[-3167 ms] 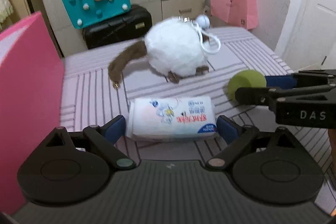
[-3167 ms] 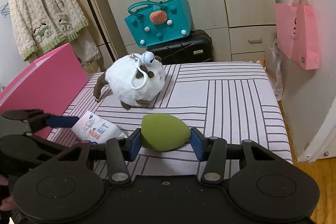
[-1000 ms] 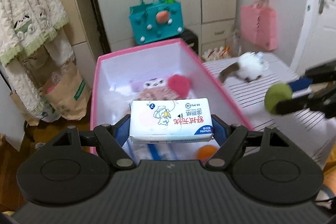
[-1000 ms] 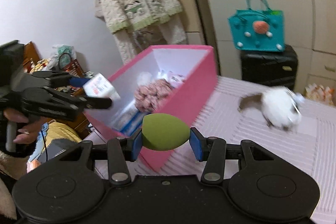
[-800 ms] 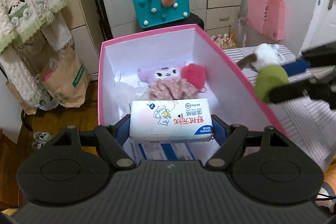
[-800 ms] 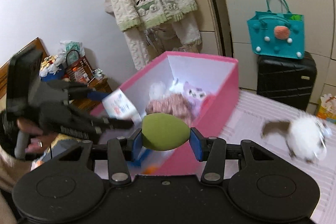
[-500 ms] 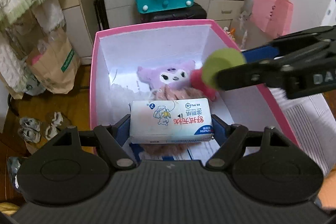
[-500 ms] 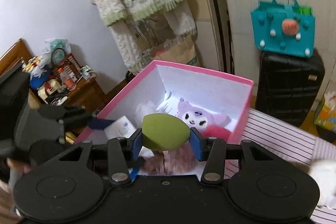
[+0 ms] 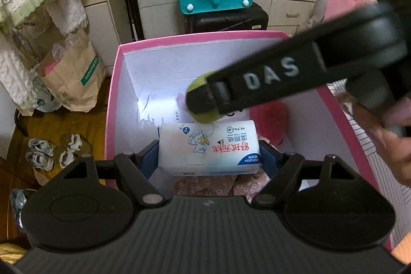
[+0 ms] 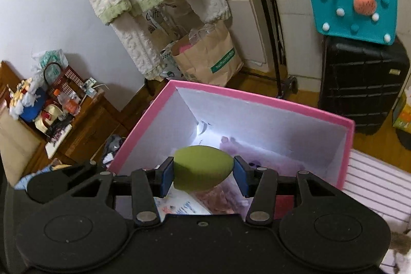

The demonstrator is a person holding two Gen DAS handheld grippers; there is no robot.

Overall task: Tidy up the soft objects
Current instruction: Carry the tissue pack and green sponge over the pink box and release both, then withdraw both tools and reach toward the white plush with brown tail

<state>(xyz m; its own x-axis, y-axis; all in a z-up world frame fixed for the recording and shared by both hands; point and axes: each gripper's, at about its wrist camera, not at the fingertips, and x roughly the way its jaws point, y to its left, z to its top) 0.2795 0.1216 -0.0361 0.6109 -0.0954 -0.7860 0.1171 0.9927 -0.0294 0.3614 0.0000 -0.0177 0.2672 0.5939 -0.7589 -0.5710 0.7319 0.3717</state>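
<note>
Both grippers have been carried off the striped bed and over the pink box [image 10: 257,104] since the earlier frames, each load unchanged. Inside the white-lined box are seen a purple plush toy [image 10: 259,158], a red fluffy item [image 9: 269,117] beside it, and a pink floral cloth [image 9: 210,185] at the near end. The left gripper [image 9: 209,159] is closed on the tissue pack [image 9: 209,148], held above the floral cloth; the pack's long axis runs across the jaws, its printed face turned up and the print reading upside down in the left wrist view. The right gripper [image 10: 203,175] is clamped on the green egg-shaped sponge [image 10: 203,168], its jaws having just eased slightly wider with the sponge between the pads; the sponge's long axis lies across the jaws, narrow end toward the right pad. Seen from the left wrist, the sponge hangs just beyond the pack's far edge, over the plush toy.
</note>
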